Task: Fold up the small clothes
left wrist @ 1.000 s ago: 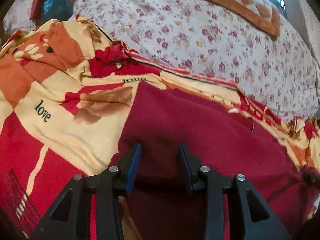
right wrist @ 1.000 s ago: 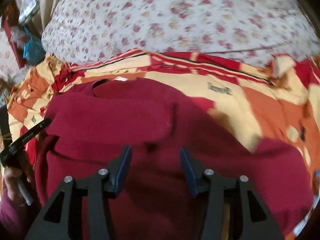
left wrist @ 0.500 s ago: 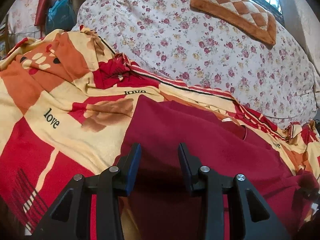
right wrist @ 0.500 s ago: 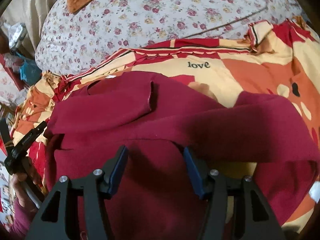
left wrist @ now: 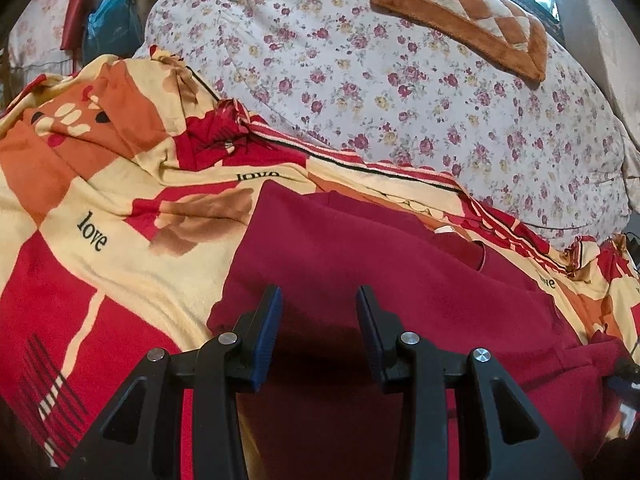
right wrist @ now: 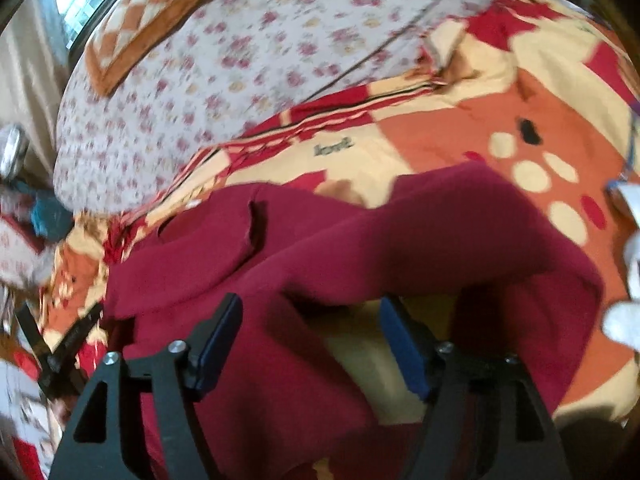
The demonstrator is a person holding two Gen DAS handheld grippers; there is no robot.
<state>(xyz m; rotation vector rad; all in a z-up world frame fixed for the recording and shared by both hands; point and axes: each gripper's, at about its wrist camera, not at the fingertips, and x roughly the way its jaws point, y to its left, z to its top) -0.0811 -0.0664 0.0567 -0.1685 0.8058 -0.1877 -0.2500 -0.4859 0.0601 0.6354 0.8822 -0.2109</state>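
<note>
A dark red garment [left wrist: 360, 256] lies on a red, orange and cream blanket [left wrist: 120, 200] printed with "love". My left gripper [left wrist: 318, 296] hovers over the garment's left part, its blue pads apart with nothing pressed between them. In the right wrist view the same garment [right wrist: 320, 248] is rumpled, and a sleeve arches over bare blanket. My right gripper [right wrist: 311, 304] is above that fold with its jaws opening wide. Cloth lies under and between them, but the pads do not press on it. The left gripper's black fingers [right wrist: 68, 340] show at the left edge.
Behind the blanket is a white quilt with small red flowers [left wrist: 400, 80], and an orange checked cushion [left wrist: 460, 12] lies on it below a window. Blue and red bags [left wrist: 104, 24] hang at the far left. Something white [right wrist: 628, 280] is blurred at the right edge.
The right gripper's jaws have spread wider, and it has rolled and slid sideways over the garment. The sleeve now arches up, baring blanket beneath. The left gripper has hardly moved.
</note>
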